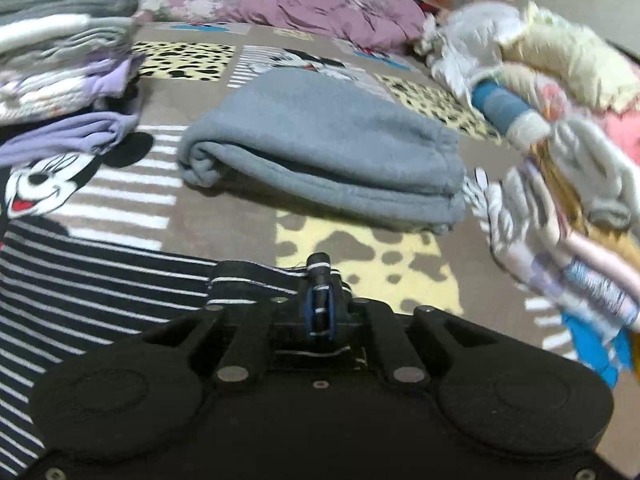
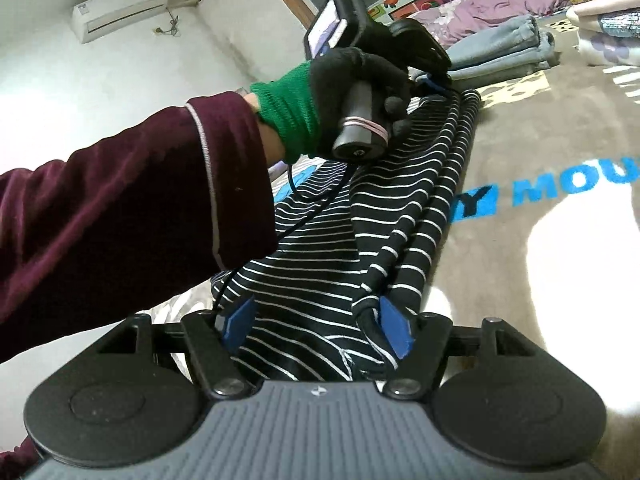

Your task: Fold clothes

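Note:
A black garment with thin white stripes point(image 2: 320, 256) lies stretched across the printed blanket, bunched into long folds. My left gripper point(image 1: 320, 300) is shut, with a rolled bit of the striped garment point(image 1: 100, 280) pinched between its blue pads. In the right wrist view a gloved hand point(image 2: 352, 80) holds that left gripper at the garment's far end. My right gripper point(image 2: 318, 326) stands open at the near end. Its blue pads point(image 2: 394, 330) are wide apart and striped cloth lies between them.
A folded grey fleece point(image 1: 328, 152) lies on the cartoon-print blanket point(image 1: 360, 252) ahead. Stacks of folded clothes point(image 1: 60, 60) sit at the left, and a loose heap of clothes point(image 1: 560, 140) at the right. A purple quilt point(image 1: 300, 0) lies behind. A maroon sleeve point(image 2: 120, 208) crosses the right wrist view.

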Motion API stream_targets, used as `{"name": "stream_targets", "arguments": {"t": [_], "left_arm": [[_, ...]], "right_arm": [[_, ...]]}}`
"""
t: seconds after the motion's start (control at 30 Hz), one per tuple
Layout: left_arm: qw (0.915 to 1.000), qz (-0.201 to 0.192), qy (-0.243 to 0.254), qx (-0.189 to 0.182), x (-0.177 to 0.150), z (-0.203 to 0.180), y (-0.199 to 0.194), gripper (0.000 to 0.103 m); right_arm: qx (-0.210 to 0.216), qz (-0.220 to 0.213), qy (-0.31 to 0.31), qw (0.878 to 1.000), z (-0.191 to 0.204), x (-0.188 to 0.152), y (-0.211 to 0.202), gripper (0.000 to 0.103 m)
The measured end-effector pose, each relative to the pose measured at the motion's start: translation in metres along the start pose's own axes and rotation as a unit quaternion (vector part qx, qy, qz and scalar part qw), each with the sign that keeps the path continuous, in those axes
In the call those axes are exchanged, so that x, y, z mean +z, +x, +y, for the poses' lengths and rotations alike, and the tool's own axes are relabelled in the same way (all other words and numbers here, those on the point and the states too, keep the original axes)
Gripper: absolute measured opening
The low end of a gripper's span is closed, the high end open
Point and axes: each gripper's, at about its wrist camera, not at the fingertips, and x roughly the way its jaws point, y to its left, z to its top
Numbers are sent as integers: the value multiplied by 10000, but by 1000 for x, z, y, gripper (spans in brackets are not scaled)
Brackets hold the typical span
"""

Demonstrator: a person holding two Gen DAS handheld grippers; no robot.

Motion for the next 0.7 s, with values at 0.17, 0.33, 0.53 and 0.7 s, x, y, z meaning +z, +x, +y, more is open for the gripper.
{"name": "stream_targets", "arguments": {"t": [0.17, 0.33, 0.53, 0.7], "left_arm": [[9992, -390, 56, -39, 9, 10, -29, 43], [9987, -488, 30, 155, 9, 39, -49, 43], [9990, -159, -412, -51, -5, 70, -40, 43], [9969, -73, -685, -386, -10, 74, -30, 4]], "right_arm": [[-118, 5, -31, 9999, 5, -1, -9, 68], [-715, -306, -628, 9950, 22, -7, -34, 67], [-1102, -802, -1875, 9728, 51, -3, -21, 65], [-1055, -564, -2153, 9692, 52, -4, 11, 65]]}}
